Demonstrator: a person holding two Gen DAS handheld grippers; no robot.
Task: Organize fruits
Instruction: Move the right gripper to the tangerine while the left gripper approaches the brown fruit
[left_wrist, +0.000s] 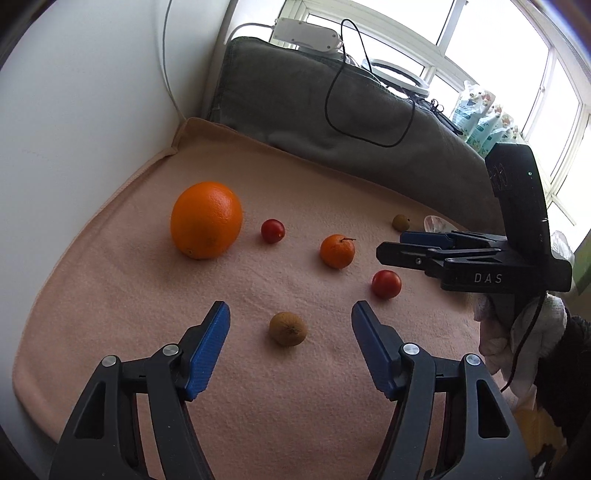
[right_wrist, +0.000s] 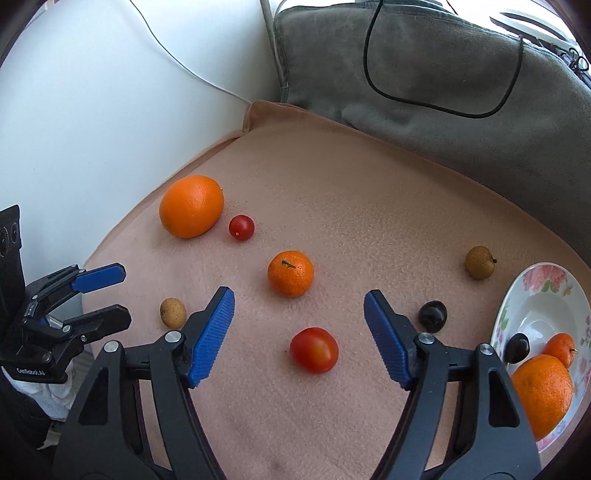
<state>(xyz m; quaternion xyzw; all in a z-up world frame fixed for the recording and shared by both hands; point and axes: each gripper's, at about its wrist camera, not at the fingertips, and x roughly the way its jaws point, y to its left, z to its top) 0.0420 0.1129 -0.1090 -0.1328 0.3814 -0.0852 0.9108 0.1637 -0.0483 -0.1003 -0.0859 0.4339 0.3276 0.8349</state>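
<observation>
Both grippers are hovering over a pink blanket (right_wrist: 332, 192) scattered with fruit. The left gripper (left_wrist: 291, 317) is holding its fingers spread and empty, with a small brown fruit (left_wrist: 287, 328) lying on the blanket between their tips. The right gripper (right_wrist: 299, 306) is likewise keeping its fingers spread and gripping nothing, a red tomato (right_wrist: 314, 349) sitting between them. A flowered bowl (right_wrist: 532, 295) at the right is already holding a big orange (right_wrist: 542, 391), a mandarin (right_wrist: 561, 349) and a dark plum (right_wrist: 516, 348).
</observation>
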